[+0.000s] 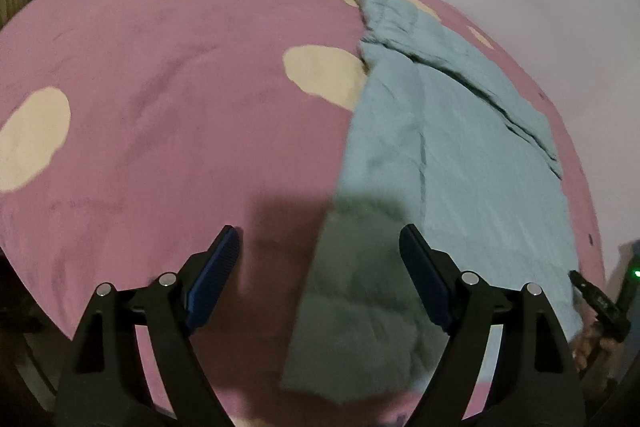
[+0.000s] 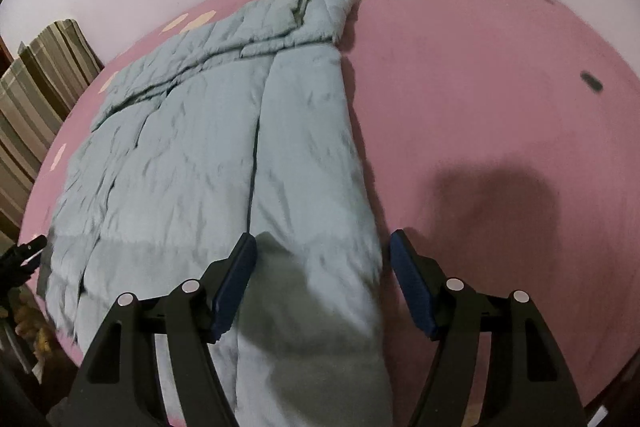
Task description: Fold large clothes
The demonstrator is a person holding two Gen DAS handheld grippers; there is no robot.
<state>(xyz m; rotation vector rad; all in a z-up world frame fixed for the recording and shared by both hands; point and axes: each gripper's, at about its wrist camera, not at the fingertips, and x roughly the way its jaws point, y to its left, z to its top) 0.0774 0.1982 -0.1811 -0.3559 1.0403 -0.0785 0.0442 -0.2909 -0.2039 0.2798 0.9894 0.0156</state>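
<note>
You are looking down at a bed covered with a pink bedsheet [image 1: 168, 75] that has cream oval spots [image 1: 322, 77] on it. Directly on this sheet lies a light blue-green garment [image 2: 188, 163], spread flat and wrinkled, with a seam running along its length and its far end folded into a thicker band [image 2: 288, 23]. Some small dark marks [image 2: 591, 81] also sit on the bare pink part at the right.

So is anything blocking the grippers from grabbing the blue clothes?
No, nothing visible is. The blue garment lies flat on the pink bedspread with nothing on top. The right hand-held gripper is open right over its edge, and the left hand-held gripper is open over its other edge.
</note>
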